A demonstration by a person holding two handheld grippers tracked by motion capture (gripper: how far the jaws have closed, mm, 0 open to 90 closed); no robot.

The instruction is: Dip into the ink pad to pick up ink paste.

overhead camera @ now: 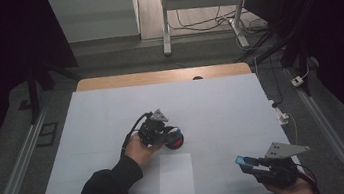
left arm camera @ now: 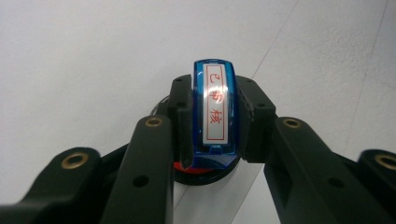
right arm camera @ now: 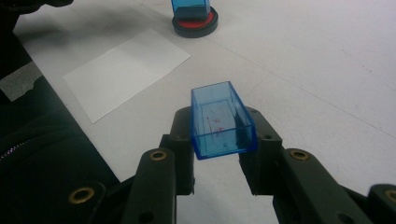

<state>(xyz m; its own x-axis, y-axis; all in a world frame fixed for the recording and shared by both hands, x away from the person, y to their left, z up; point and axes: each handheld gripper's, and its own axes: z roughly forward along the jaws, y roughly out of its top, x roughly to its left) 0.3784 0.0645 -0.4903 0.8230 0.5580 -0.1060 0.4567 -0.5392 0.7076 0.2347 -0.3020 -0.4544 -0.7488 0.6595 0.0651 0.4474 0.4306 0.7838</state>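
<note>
- The stamp (left arm camera: 214, 112) is a clear blue plastic block, rounded at the top, with a white label strip down its upper face that bears three red characters. I cannot read them with confidence.
- It sits in a round black ink pad (right arm camera: 195, 22) with a red inner disc, near the middle of the white table (overhead camera: 221, 105), just beyond the far left corner of the sheet of paper (overhead camera: 176, 176).
- The left gripper (overhead camera: 161, 132) has matte black jaws with brass-coloured bushings, and they are clamped on the two long sides of the stamp.
- The left hand (overhead camera: 139, 149) reaches in from the near left in a black sleeve and holds its gripper pointing right.
- The cap (right arm camera: 221, 120) is a hollow rectangular box of the same clear blue plastic, open end facing the camera, with faint red smears inside.
- The right gripper (overhead camera: 249, 164) pinches the cap between its jaws, above the near right part of the table and well apart from the stamp.
- The paper is a plain white rectangle that lies flat between the two hands, at the near edge.
</note>
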